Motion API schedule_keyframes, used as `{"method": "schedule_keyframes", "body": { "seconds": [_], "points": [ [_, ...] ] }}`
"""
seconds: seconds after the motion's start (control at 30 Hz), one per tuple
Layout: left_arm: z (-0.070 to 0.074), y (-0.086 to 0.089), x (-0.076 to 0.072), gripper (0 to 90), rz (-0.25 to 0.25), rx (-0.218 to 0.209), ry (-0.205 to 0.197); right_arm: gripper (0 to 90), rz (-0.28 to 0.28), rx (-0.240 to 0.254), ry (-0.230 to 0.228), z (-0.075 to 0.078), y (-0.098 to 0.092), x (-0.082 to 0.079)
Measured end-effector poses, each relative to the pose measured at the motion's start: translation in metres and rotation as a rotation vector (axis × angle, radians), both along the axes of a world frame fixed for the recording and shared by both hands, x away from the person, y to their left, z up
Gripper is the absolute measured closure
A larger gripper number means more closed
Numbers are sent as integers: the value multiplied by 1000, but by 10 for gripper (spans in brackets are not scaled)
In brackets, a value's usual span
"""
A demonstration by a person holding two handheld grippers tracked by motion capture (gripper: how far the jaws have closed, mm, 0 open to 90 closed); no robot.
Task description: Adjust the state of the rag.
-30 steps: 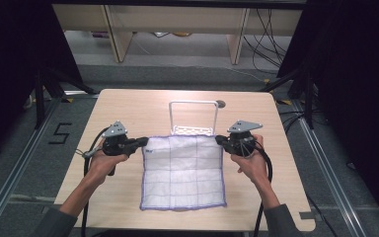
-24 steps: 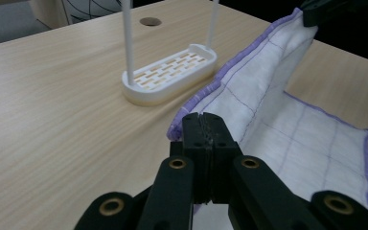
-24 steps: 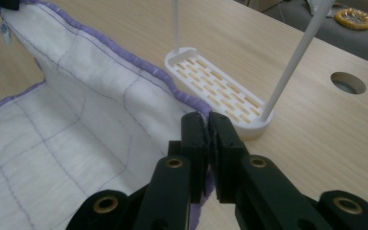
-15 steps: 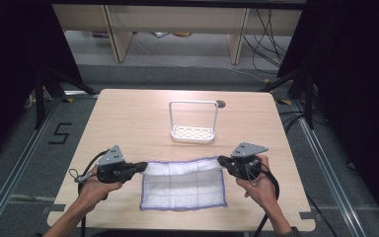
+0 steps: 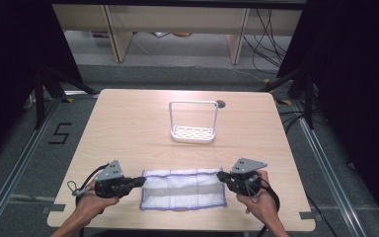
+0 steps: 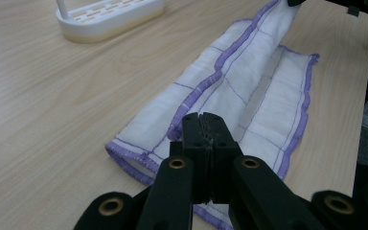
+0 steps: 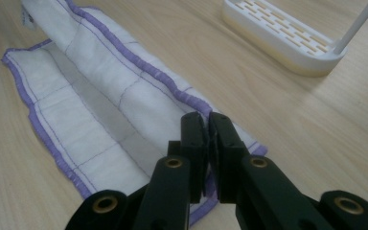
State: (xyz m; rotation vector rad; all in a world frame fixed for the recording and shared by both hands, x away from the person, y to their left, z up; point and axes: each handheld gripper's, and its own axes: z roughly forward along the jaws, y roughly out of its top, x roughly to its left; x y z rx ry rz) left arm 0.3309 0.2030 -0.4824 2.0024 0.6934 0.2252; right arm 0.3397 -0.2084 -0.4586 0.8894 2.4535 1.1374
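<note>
A white cloth with purple edging [image 5: 182, 190] lies near the table's front edge, its far part folded over toward the near side. My left gripper [image 5: 142, 180] is at the cloth's left end. In the left gripper view its jaws [image 6: 204, 117] are shut on the purple hem of the upper layer of the cloth [image 6: 249, 91]. My right gripper [image 5: 219, 175] is at the right end. In the right gripper view it [image 7: 206, 117] is likewise shut on the hem of the cloth [image 7: 100, 81]. Both grippers lie low over the table.
A white wire-handled rack [image 5: 193, 123] stands at the middle of the wooden table [image 5: 128, 128], well beyond the cloth, and appears in both gripper views [image 6: 110, 17] [image 7: 287, 36]. A small round hole [image 5: 220, 104] sits behind it. Dark stands flank the table.
Both grippers have come toward the near edge and lower, drawing the cloth's far edge with them. The cloth, spread flat before, is now folded into a narrower strip.
</note>
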Motion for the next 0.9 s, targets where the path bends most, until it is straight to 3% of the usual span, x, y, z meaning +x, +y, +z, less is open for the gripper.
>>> {"method": "schedule_keyframes", "body": {
  "seconds": [0.1,0.13,0.2,0.23,0.27,0.3,0.43,0.53,0.63,0.67,0.77,0.83,0.87,0.9],
  "points": [
    [-5,0,-3,881,-18,-3,22,852,13,-1,-8,-4,-2,-6],
    [-8,0,-4,882,-20,-12,20,851,8,4,17,-6,-2,-9],
    [-10,1,-7,881,-21,18,25,849,15,6,5,-9,-4,-12],
    [-12,0,-9,881,-22,7,34,848,21,5,15,-10,-4,-13],
    [-13,0,-10,881,-30,25,15,849,19,-1,14,-12,-5,-16],
    [-15,-2,-12,881,-26,1,24,849,18,4,25,-13,-5,-18],
    [-16,-4,-21,879,-39,25,36,846,31,-11,43,-18,-6,-26],
    [-19,-5,-25,875,-50,18,37,839,28,-13,54,-21,-8,-31],
    [-19,-4,-27,868,-57,32,28,812,40,0,64,-25,-10,-36],
    [-18,-2,-27,865,-69,62,32,810,58,8,80,-25,-11,-37],
    [-20,-2,-30,804,-67,33,50,766,39,24,90,-26,-15,-41],
    [-19,-1,-33,694,-47,-5,53,710,20,45,99,-27,-17,-45],
    [-16,1,-35,640,-44,15,54,708,20,48,107,-27,-17,-46],
    [-15,0,-36,622,-41,-11,63,693,17,49,95,-26,-18,-47]
  ]
}}
